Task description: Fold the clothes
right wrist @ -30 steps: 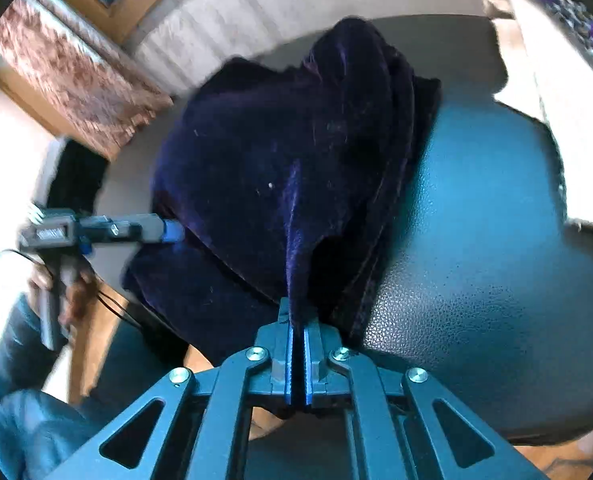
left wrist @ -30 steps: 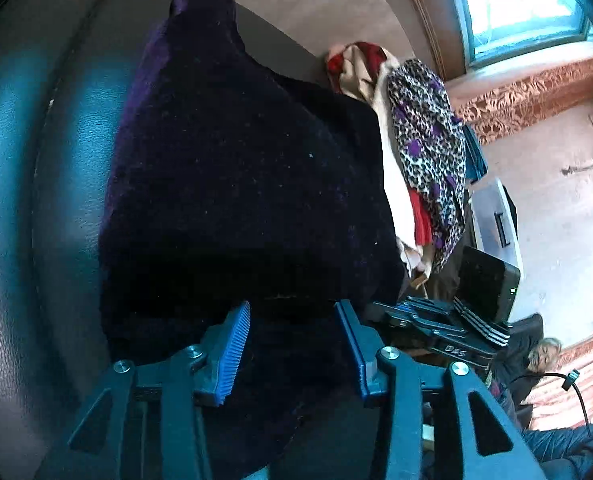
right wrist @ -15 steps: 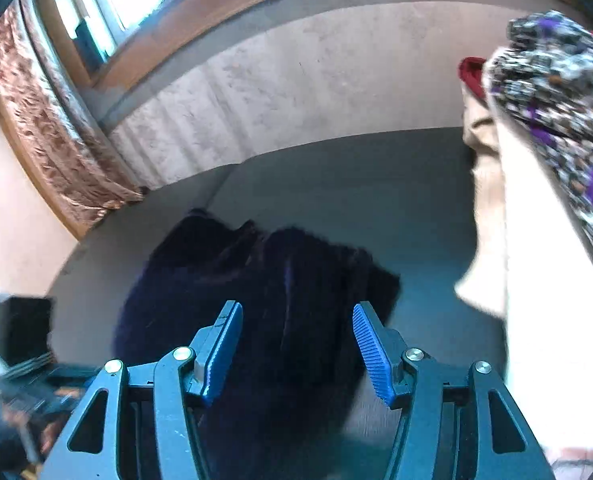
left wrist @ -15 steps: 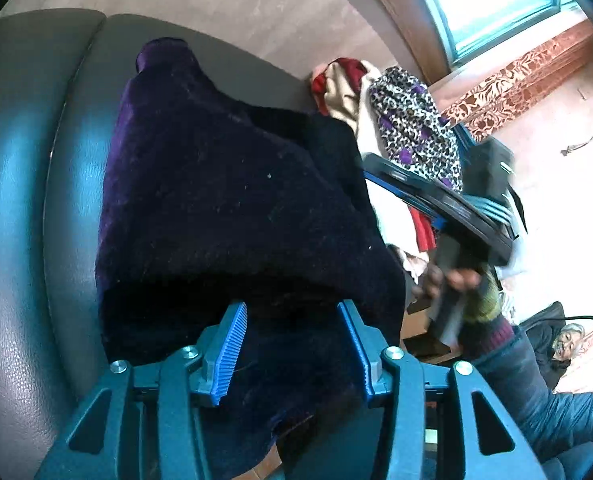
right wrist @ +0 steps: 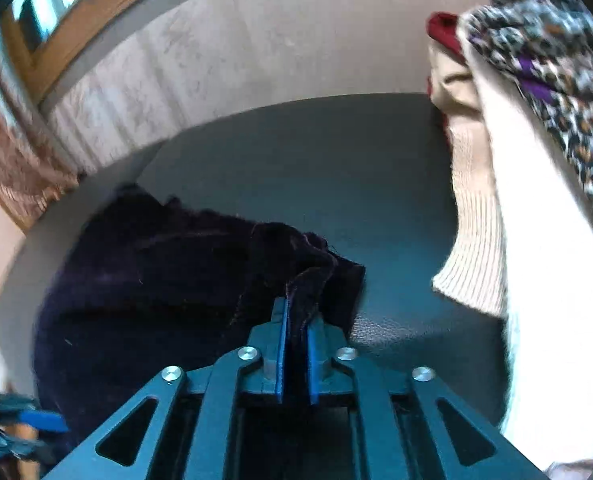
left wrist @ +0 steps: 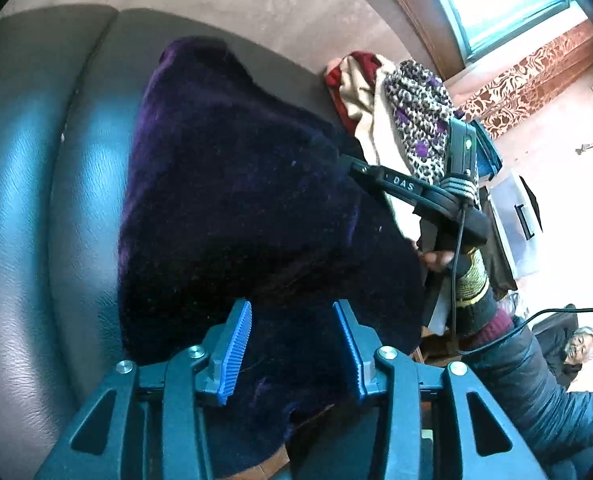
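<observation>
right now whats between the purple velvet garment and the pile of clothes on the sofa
Bare grey sofa seat separates the purple velvet garment from the clothes pile, seen in the right wrist view.

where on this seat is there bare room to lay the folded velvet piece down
Bare seat lies between the dark velvet garment and the hanging cream knit, back to the wall. More bare cushion borders the garment's other side. It is crowded at the clothes pile, where the right gripper is closing on a fold.
</observation>
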{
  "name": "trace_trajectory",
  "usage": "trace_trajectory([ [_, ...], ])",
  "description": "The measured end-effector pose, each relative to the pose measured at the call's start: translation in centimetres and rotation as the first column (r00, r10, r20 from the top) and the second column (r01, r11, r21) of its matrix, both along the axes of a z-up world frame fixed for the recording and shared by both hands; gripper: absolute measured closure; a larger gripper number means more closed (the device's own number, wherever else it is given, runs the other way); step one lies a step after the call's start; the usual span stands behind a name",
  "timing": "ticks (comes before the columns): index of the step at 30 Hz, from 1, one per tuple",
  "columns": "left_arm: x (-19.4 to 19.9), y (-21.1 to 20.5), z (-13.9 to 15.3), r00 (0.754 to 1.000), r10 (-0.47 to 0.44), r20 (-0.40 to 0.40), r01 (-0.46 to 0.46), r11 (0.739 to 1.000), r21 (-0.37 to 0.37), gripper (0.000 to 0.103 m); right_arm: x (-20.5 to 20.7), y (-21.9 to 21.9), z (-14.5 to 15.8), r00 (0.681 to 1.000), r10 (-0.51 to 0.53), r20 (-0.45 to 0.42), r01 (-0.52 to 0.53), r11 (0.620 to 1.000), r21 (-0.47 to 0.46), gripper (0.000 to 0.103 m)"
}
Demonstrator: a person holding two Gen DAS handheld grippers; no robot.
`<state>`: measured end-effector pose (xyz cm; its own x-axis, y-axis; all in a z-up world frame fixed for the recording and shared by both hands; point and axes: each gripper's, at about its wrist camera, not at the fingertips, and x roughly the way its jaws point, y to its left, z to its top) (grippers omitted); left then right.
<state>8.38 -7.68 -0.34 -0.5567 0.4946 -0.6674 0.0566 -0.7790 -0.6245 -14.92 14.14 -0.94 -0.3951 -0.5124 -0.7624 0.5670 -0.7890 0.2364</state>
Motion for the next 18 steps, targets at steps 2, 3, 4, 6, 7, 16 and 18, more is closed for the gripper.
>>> trace_trajectory([
  [2,-0.1,-0.7,1.8,0.998,0.037,-0.06,-0.036,0.999,0.013,0.058,0.1,0.7,0.8,1.0,-0.017,-0.017,0.017,1.0,-0.008,0.056],
  [3,-0.2,-1.1,2.7,0.994,0.056,-0.09,-0.054,0.998,0.02,0.056,0.3,1.2,1.4,0.999,-0.024,-0.03,0.023,1.0,-0.018,0.056],
  [4,-0.7,-1.5,3.6,0.991,0.074,-0.114,-0.073,0.997,0.013,0.056,0.9,1.6,2.4,0.998,-0.012,-0.056,0.01,0.999,-0.035,0.056],
  [6,-2.0,-2.0,5.2,0.983,0.104,-0.153,-0.109,0.994,-0.024,0.055,2.4,2.0,4.1,0.995,0.044,-0.089,-0.05,0.997,-0.065,0.056],
  [7,-2.9,-2.0,5.5,0.982,0.105,-0.155,-0.113,0.993,-0.044,0.055,3.3,2.0,4.8,0.991,0.088,-0.097,-0.096,0.993,-0.076,0.056],
  [16,-11.5,0.7,1.5,1.0,0.005,0.001,-0.005,0.958,-0.287,0.056,13.7,0.1,-0.1,0.889,0.458,-0.015,-0.449,0.875,0.182,0.058],
  [18,-11.9,0.9,-0.2,1.0,0.001,-0.018,-0.007,0.943,-0.334,0.057,14.0,1.4,-1.2,0.891,0.451,-0.056,-0.439,0.886,0.149,0.059],
])
